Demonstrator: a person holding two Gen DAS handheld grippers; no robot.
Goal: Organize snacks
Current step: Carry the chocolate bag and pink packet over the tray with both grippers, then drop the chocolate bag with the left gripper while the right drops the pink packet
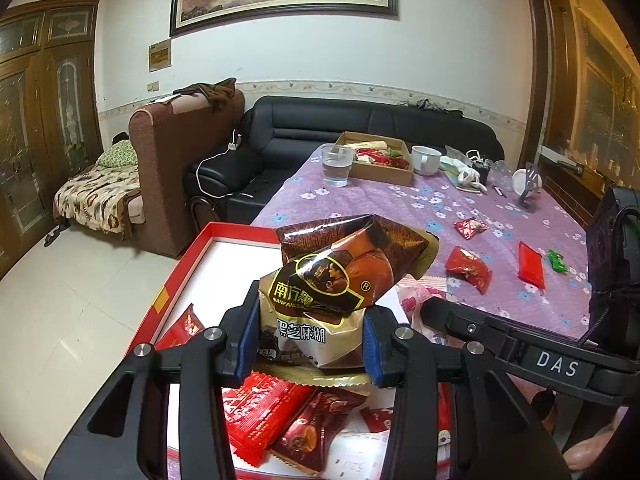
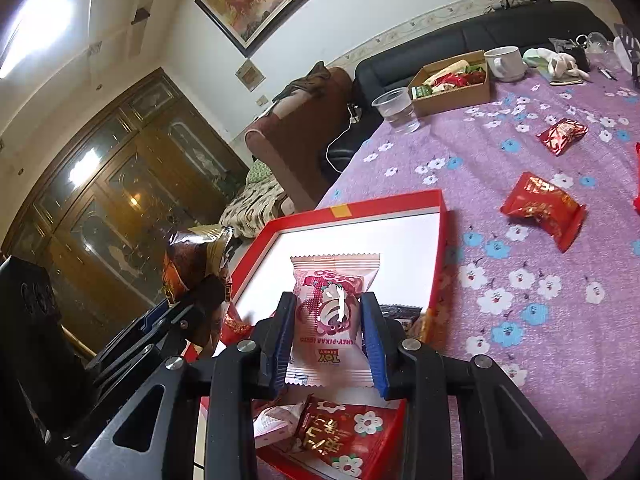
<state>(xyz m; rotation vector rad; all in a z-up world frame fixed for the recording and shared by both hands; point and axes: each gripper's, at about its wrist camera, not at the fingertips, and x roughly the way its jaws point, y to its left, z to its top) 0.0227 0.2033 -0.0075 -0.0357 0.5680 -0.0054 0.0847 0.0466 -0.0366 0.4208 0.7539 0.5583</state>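
Above the red box (image 2: 436,240), the left gripper (image 1: 310,332) pinched a brown sesame-paste packet (image 1: 340,276) while the right gripper (image 2: 328,336) clamped a pink packet (image 2: 332,312).

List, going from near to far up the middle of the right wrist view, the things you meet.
Red flowered packet → pink snack packet held between the right gripper's fingers → red box far rim → clear plastic cup → black sofa.
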